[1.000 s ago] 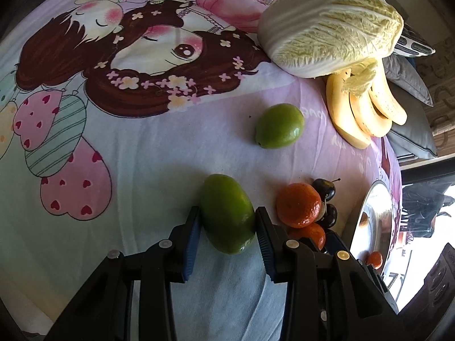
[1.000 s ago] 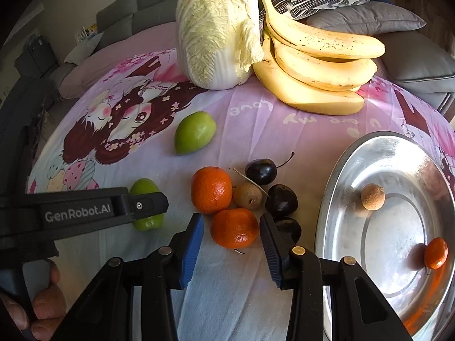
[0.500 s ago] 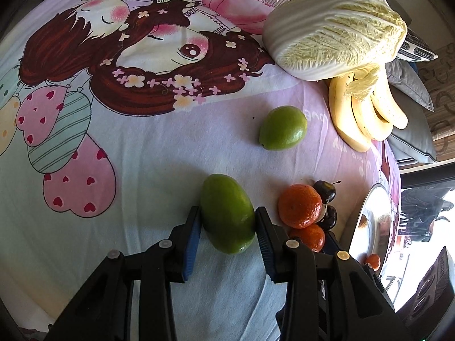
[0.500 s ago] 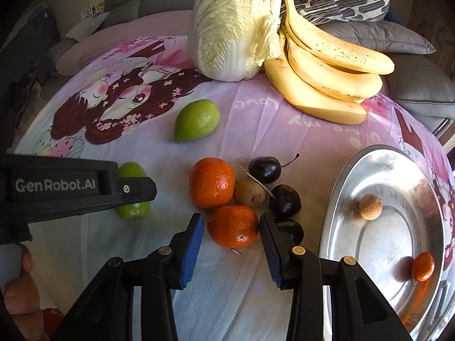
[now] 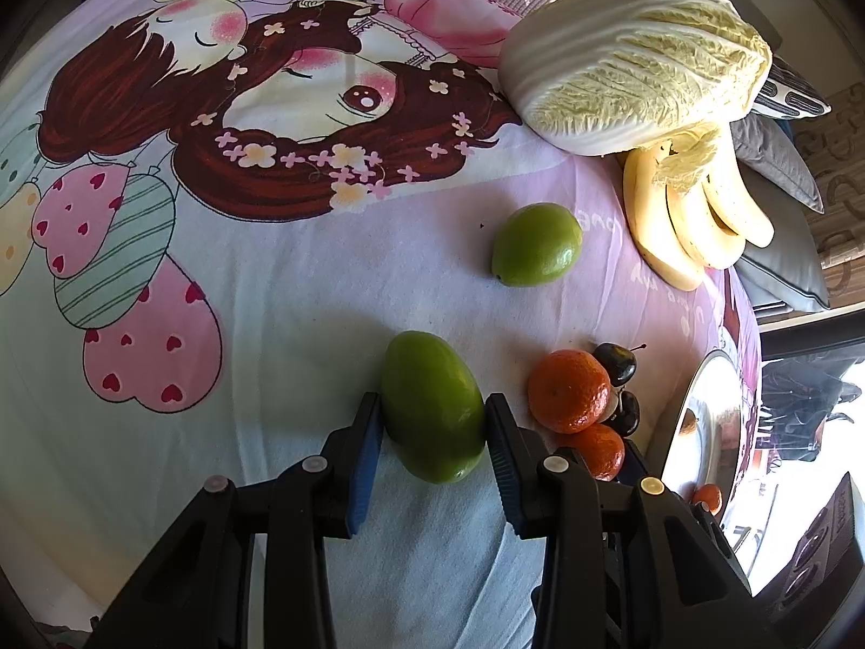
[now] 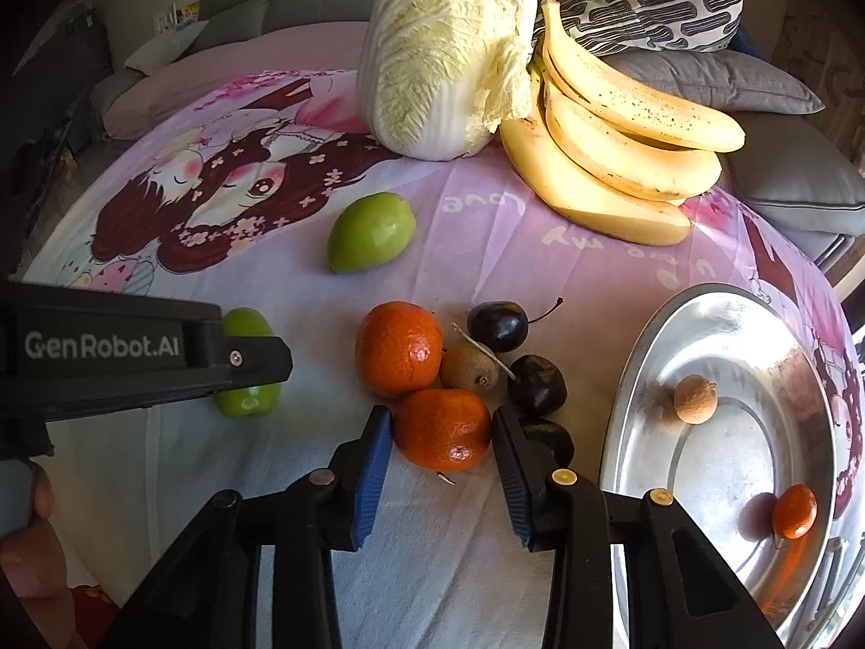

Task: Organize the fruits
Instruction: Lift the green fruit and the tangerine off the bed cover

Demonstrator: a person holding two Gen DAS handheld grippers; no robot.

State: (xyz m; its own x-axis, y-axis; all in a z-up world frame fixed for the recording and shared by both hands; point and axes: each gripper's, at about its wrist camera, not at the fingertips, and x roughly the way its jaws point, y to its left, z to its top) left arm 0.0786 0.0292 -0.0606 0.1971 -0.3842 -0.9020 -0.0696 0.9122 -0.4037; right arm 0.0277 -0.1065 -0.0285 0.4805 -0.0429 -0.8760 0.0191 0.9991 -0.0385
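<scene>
Surface: cartoon-printed pink and pale blue bedsheet [image 6: 443,541], grey cushions [image 6: 719,81] behind it.
Left gripper [image 5: 432,427]: clenched on an oval green mango [image 5: 432,405] that lies on the sheet – both blue pads touch its flanks.
Right gripper [image 6: 440,432]: its jaws have just been closing around the nearer round orange tangerine [image 6: 442,428]; the pads sit against its sides and the fruit rests on the sheet.
Crowding the right jaws: a second orange tangerine [image 6: 399,347] just behind, a small brown kiwi [image 6: 468,369], and dark stemmed cherries [image 6: 536,385] – one touching the right finger's outer side.
Round silver metal tray [image 6: 649,335]: to the right of the cluster, holding a small brown round fruit [image 6: 695,398] and a small orange fruit [image 6: 793,510].
Further back: a loose green mango [image 6: 371,231], a yellow banana bunch [image 6: 621,162], a pale napa cabbage [image 6: 448,48].
</scene>
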